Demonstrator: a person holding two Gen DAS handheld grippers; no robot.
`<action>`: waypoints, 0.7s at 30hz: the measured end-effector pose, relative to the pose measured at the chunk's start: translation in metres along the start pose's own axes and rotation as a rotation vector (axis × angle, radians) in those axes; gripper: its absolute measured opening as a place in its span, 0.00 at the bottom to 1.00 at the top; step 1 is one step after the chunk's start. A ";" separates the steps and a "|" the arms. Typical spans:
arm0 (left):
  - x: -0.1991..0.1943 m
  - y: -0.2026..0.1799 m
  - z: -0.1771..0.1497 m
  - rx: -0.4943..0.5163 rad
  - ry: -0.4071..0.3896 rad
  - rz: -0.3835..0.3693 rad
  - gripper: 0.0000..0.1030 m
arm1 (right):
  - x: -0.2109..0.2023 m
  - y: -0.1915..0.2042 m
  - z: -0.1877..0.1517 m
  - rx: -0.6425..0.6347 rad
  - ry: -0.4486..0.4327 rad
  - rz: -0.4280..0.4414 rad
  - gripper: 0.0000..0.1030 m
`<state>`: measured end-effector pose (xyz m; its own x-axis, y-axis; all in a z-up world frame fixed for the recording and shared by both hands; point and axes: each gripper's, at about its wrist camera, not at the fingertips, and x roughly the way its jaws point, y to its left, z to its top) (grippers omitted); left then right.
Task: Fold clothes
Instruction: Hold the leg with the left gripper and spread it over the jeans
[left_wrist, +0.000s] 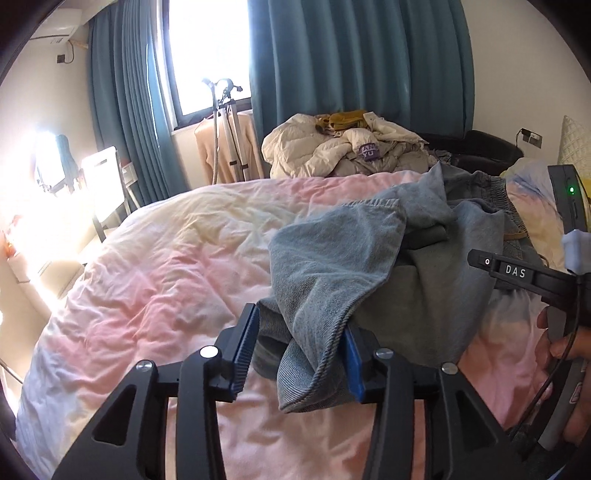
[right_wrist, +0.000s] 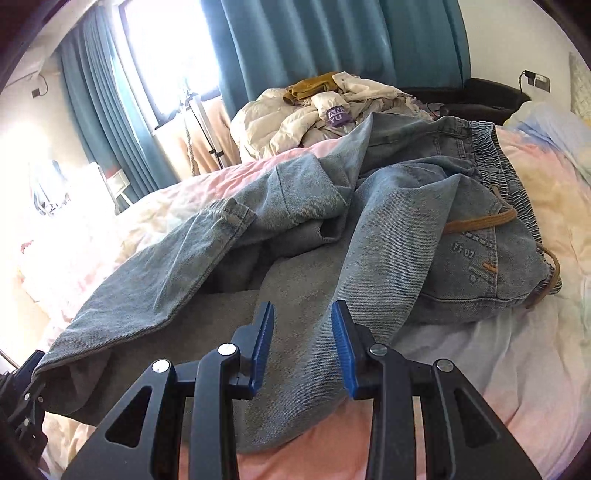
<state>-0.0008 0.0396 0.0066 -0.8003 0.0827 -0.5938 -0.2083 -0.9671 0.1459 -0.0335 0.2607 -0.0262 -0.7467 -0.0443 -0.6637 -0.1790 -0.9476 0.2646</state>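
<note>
Lying crumpled on the pink quilted bed (right_wrist: 517, 369), faded blue denim jeans (right_wrist: 369, 221) run near-left to far-right; left gripper (left_wrist: 299, 354) spread around a hem, right gripper (right_wrist: 303, 347) parted over a leg.

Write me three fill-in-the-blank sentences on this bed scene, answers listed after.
1. The crumpled light-blue denim jeans lie on a bed with a pale ____ and white cover.
2. A brown ____ hangs at the jeans' elastic waistband.
3. Behind the bed hang teal ____.

Missing words: pink; drawstring; curtains
</note>
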 end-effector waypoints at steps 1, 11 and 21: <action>0.001 -0.003 0.004 0.012 0.004 -0.008 0.43 | -0.002 -0.003 0.001 0.016 -0.003 0.000 0.31; -0.006 -0.019 0.050 0.016 -0.033 -0.098 0.43 | -0.007 -0.035 0.013 0.138 -0.025 -0.015 0.31; 0.048 -0.067 0.082 0.206 0.091 -0.103 0.44 | 0.008 -0.054 0.018 0.209 0.014 -0.010 0.31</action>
<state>-0.0717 0.1281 0.0335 -0.7171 0.1470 -0.6813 -0.4038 -0.8844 0.2342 -0.0413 0.3168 -0.0326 -0.7357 -0.0406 -0.6761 -0.3164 -0.8620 0.3960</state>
